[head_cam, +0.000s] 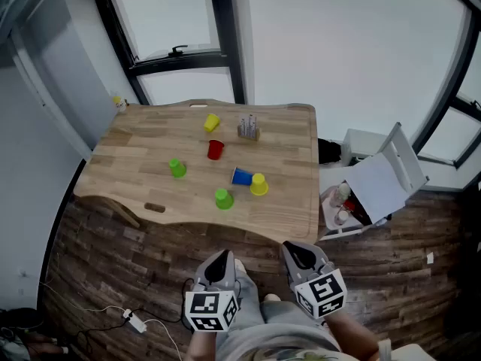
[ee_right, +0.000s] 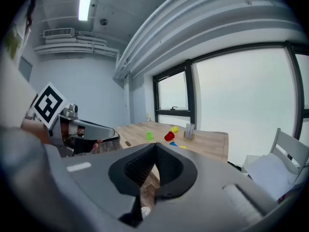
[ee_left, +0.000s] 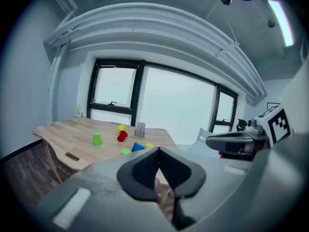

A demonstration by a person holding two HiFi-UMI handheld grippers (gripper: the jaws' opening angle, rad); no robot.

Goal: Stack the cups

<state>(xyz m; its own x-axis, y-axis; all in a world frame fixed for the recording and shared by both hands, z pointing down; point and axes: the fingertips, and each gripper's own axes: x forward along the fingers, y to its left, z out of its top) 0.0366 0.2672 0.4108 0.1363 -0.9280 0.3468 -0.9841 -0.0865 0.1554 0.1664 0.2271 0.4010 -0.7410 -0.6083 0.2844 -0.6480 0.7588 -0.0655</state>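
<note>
Since the cups (head_cam: 223, 198) look like thin, light plastic, they'd probably skid or squash, so I'd pinch one gently by its rim wall. They're scattered on the bench (head_cam: 135, 149), the blue one (head_cam: 241, 176) on its side just beside a yellow (head_cam: 258, 184). Meanwhile the left gripper (head_cam: 219, 264) and right gripper (head_cam: 301, 256) hang well short of it, jaws closed on nothing.

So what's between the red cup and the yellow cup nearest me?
The blue cup sits between the red cup and that yellow cup; the head view shows it.
</note>
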